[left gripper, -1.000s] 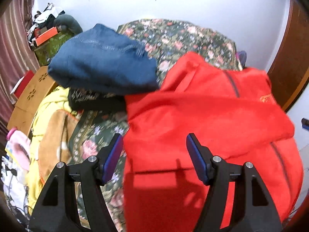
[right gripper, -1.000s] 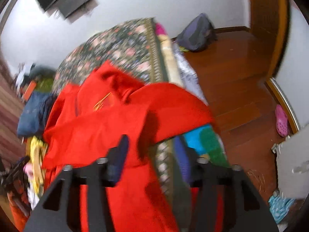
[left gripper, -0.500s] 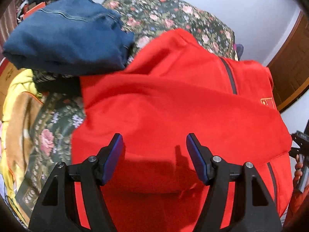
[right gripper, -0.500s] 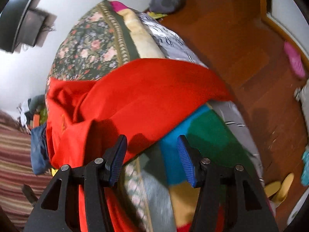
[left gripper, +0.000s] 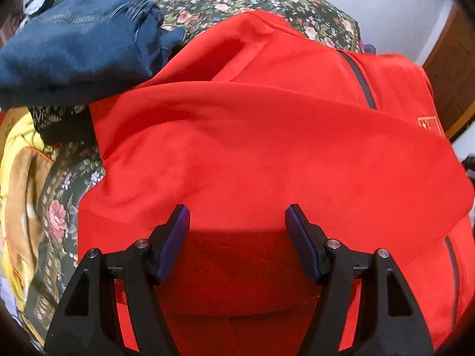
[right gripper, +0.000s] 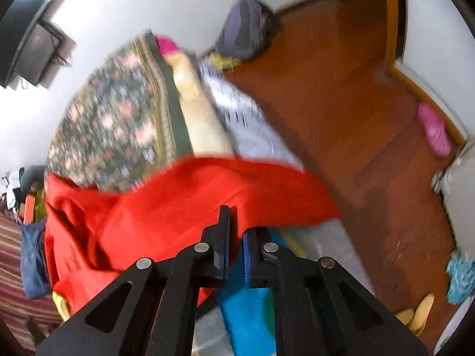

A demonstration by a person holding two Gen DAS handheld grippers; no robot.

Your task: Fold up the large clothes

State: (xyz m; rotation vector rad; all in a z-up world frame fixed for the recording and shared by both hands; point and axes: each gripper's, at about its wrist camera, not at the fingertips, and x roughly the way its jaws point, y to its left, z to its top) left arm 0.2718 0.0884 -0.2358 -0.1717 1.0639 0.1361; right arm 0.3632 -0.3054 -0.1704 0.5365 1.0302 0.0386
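The red jacket (left gripper: 267,148) lies spread over the floral bedspread (left gripper: 252,3), filling the space ahead of and beneath the left gripper (left gripper: 237,222), whose jaws stand wide apart above the fabric, a folded sleeve lying just beyond their tips. Folded blue jeans (left gripper: 74,50) sit ahead and to the left of those jaws, touching the jacket's far edge. The right gripper (right gripper: 236,231) has its jaws pressed together, pinching the jacket's (right gripper: 178,207) near edge; the cloth stretches left and forward from the tips.
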